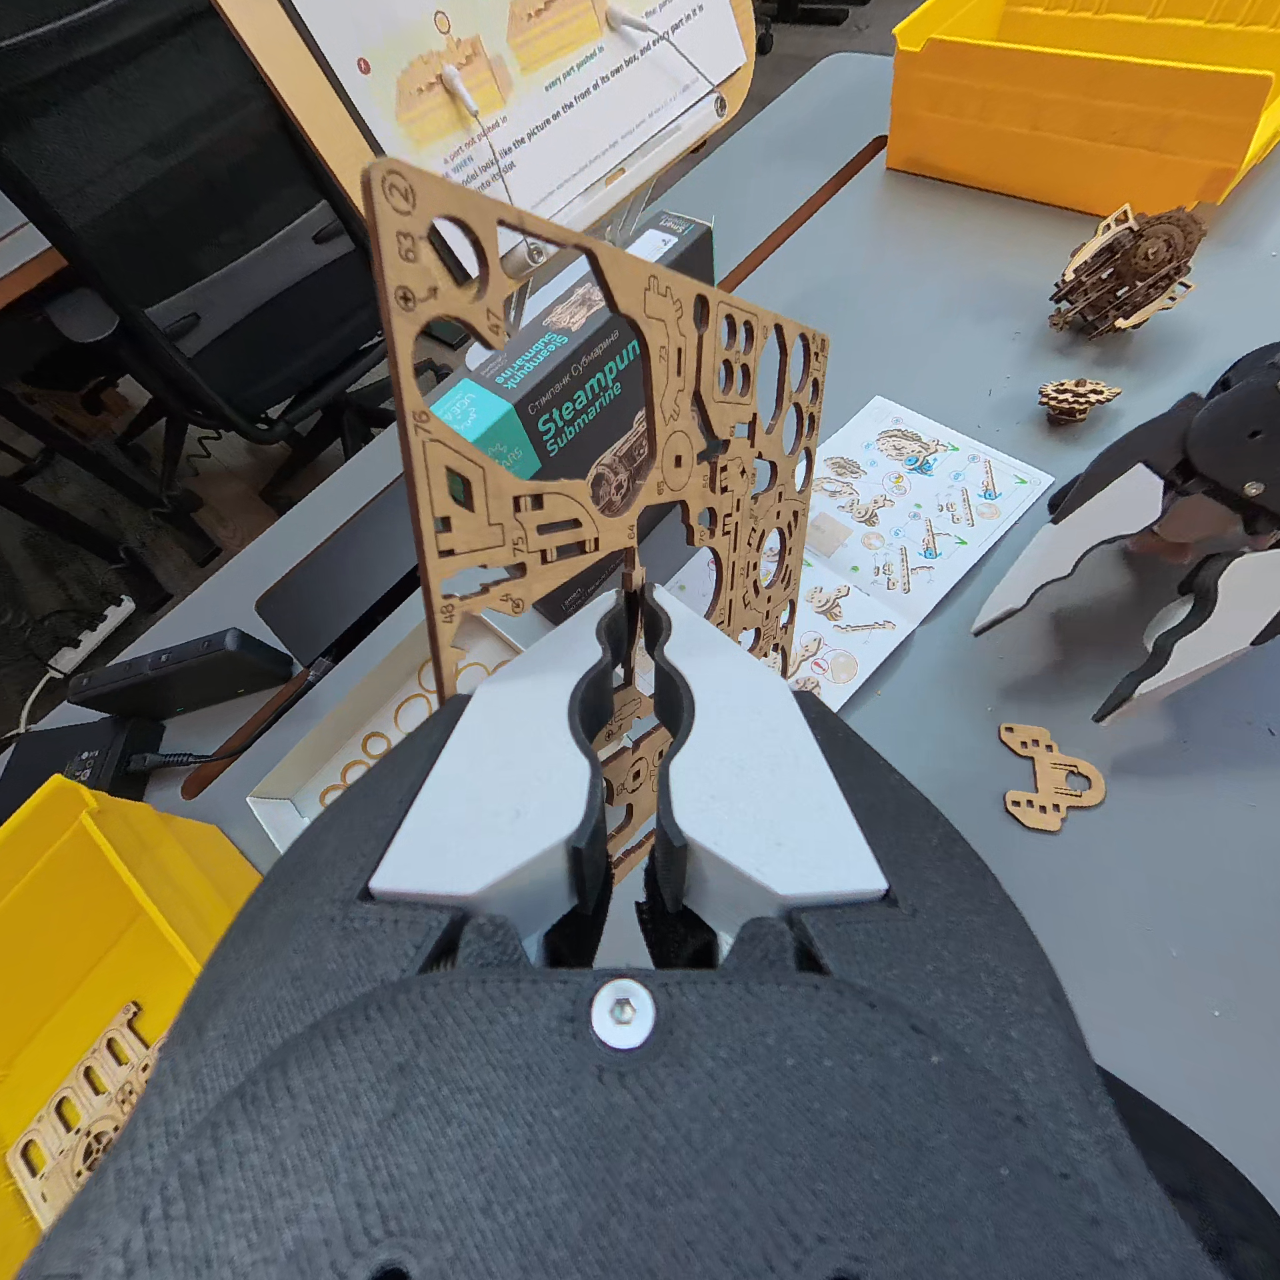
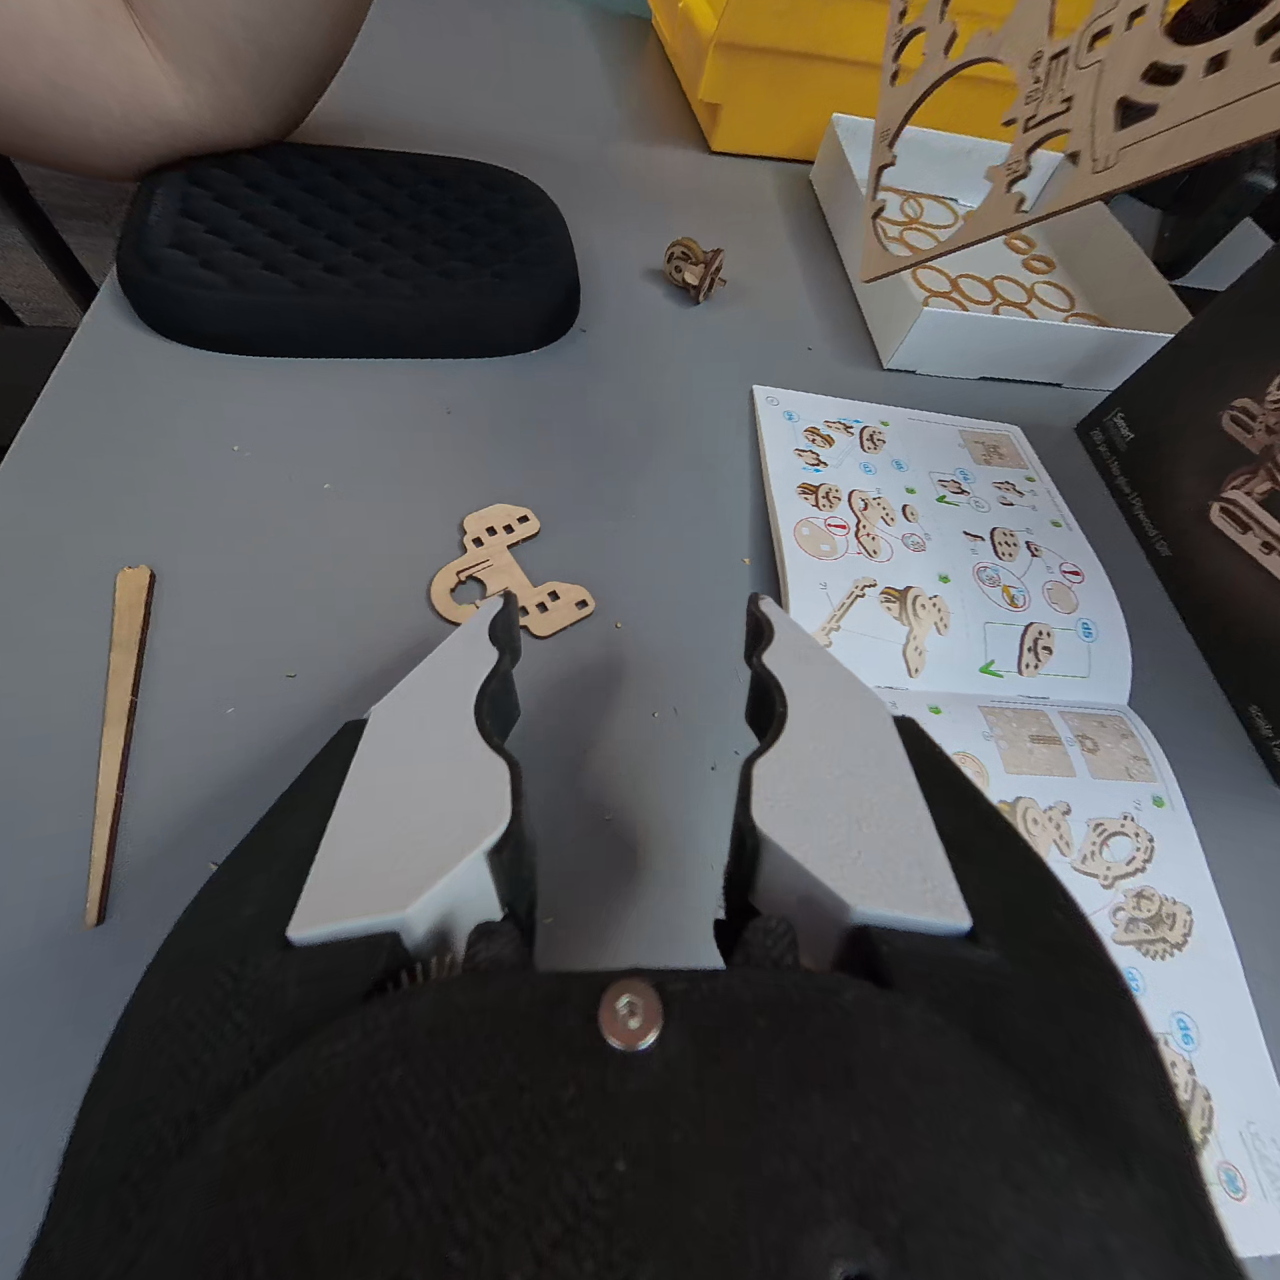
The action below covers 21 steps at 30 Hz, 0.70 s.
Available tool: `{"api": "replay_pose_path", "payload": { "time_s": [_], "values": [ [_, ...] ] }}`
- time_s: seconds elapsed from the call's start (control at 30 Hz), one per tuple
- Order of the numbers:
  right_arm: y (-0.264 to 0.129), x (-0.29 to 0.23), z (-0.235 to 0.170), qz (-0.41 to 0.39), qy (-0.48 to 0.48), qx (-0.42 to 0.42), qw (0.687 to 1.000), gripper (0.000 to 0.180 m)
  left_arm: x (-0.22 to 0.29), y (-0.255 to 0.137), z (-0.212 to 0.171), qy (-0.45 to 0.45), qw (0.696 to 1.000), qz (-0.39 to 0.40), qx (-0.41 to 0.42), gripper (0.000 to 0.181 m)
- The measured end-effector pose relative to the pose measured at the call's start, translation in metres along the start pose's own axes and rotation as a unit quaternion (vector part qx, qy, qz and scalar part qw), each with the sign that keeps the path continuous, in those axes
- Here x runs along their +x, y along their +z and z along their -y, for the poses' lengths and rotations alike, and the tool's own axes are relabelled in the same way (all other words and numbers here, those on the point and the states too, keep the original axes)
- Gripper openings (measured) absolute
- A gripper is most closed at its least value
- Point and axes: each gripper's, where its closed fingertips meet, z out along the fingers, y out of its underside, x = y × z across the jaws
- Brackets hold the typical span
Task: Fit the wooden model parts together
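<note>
I am holding my left gripper (image 1: pixel 634 602) raised off the surface, its two grey fingers (image 1: pixel 505 755) pressing together at the tips on a thin sheet. I am keeping my right gripper (image 2: pixel 630 609) low, angling down and forward, its fingers (image 2: pixel 831 776) spreading wide with nothing between them. In the left wrist view my right gripper (image 1: pixel 1080 651) is showing off to the right side, its fingertips pointing down and left.

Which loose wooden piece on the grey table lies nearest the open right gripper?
The flat, pale wooden cut-out with square holes, just beyond the right gripper, by its left fingertip. The long wooden stick lies far left; the small round wooden sub-assembly sits farther back.
</note>
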Motion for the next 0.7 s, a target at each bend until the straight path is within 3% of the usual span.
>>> {"api": "replay_pose_path", "payload": {
  "time_s": [0.13,0.33,0.57,0.7],
  "values": [
    [-0.010,0.020,0.002,-0.030,0.019,0.022,0.999,0.063,0.002,0.005,-0.007,0.007,1.000,-0.002,-0.021,0.002],
    [-0.012,0.028,-0.003,-0.035,0.035,0.021,0.999,0.042,0.006,0.008,-0.012,0.013,0.999,-0.011,-0.038,0.002],
    [-0.010,0.019,-0.010,-0.020,-0.006,-0.001,1.000,0.000,0.008,0.008,-0.015,0.013,0.999,-0.017,-0.046,0.002],
    [-0.013,0.012,-0.010,0.003,-0.062,0.007,0.998,0.000,0.012,0.010,-0.022,0.022,0.997,-0.027,-0.067,0.001]
  ]
}}
